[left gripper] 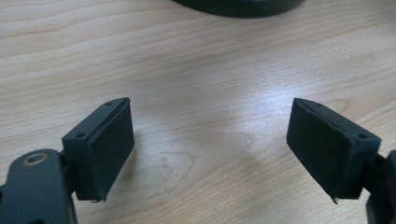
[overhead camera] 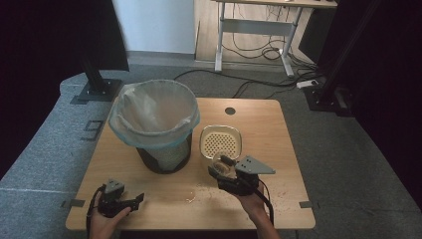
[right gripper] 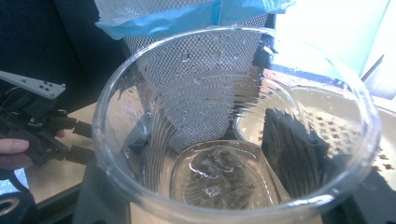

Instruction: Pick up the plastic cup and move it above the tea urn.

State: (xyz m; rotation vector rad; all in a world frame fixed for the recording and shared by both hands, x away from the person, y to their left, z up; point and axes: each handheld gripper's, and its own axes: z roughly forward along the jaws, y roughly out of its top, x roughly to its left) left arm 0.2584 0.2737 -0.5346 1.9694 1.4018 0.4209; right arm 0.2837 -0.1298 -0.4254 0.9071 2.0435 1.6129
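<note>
At the near edge of the counter (overhead camera: pixel 278 149), the left gripper (overhead camera: pixel 130 201) rests low in the person's hand, its fingers (left gripper: pixel 109 144) spread wide with nothing but bare wood between them. To its right, the right gripper (overhead camera: pixel 224 169) is raised above the counter, its fingers (right gripper: pixel 294 154) clenched on a clear plastic cup (right gripper: pixel 233 135) seen mouth-on, wet inside. Just beyond lies a perforated strainer dish (overhead camera: pixel 220 141). Left of it stands the mesh bin (overhead camera: pixel 155 124), lined with a blue-edged bag.
</note>
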